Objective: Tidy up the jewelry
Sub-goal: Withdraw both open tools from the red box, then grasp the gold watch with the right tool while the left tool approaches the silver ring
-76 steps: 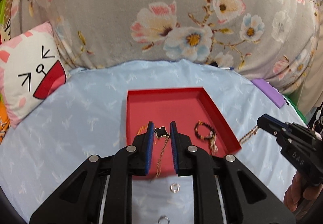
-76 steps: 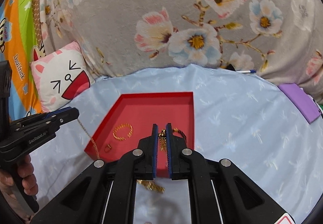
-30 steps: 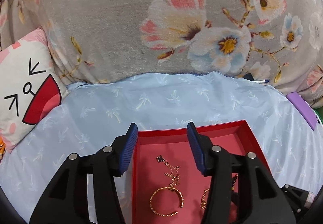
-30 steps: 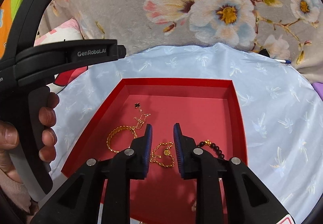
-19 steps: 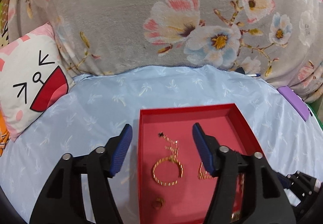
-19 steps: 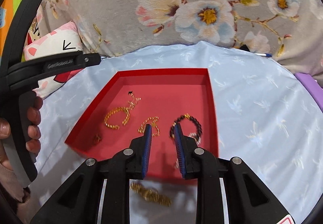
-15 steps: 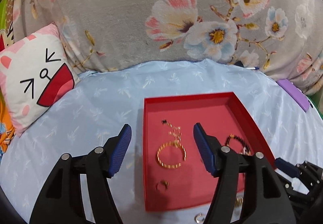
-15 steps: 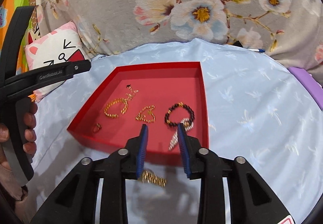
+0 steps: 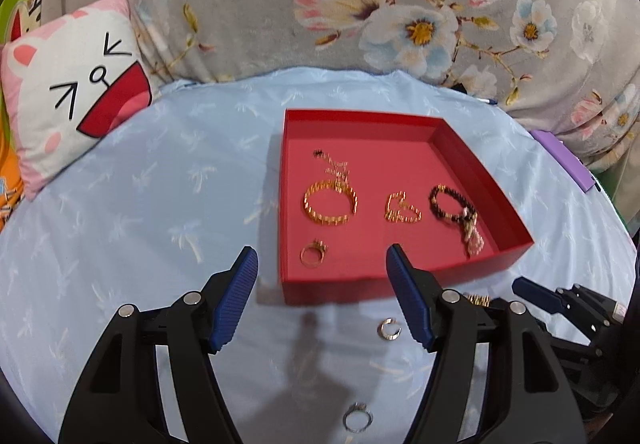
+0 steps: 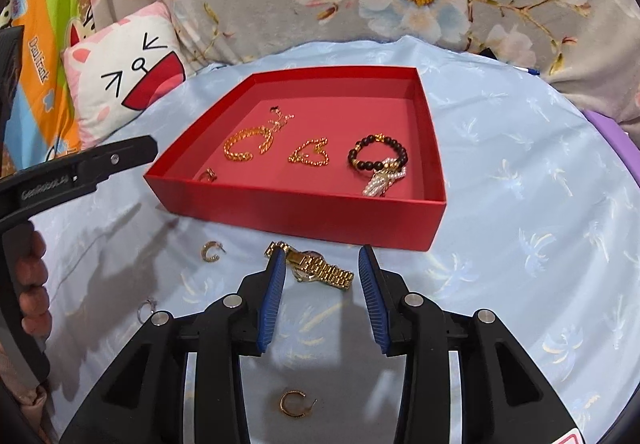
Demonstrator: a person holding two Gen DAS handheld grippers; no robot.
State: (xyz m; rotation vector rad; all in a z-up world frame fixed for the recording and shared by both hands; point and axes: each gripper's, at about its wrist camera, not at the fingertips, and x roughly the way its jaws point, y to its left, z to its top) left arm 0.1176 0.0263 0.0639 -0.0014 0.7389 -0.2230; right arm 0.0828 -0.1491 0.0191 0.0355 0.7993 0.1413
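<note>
Left wrist view: the left gripper (image 9: 320, 270) is opening, nothing between its jaws, over the red tray's (image 9: 404, 286) near wall; a hoop earring (image 9: 390, 328) lies just before that wall. Right wrist view: the right gripper (image 10: 322, 266) is opening, empty, around the gold watch (image 10: 320, 266) just before the tray. Best to lower squarely and pinch the watch's band crosswise.

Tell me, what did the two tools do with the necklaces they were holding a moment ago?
Both let go. The clover necklace from the left tool and the gold chain from the right tool now lie in the red tray. Both tools pulled back, empty, jaws opening. The gold watch, earrings and ring stayed on the sheet.
</note>
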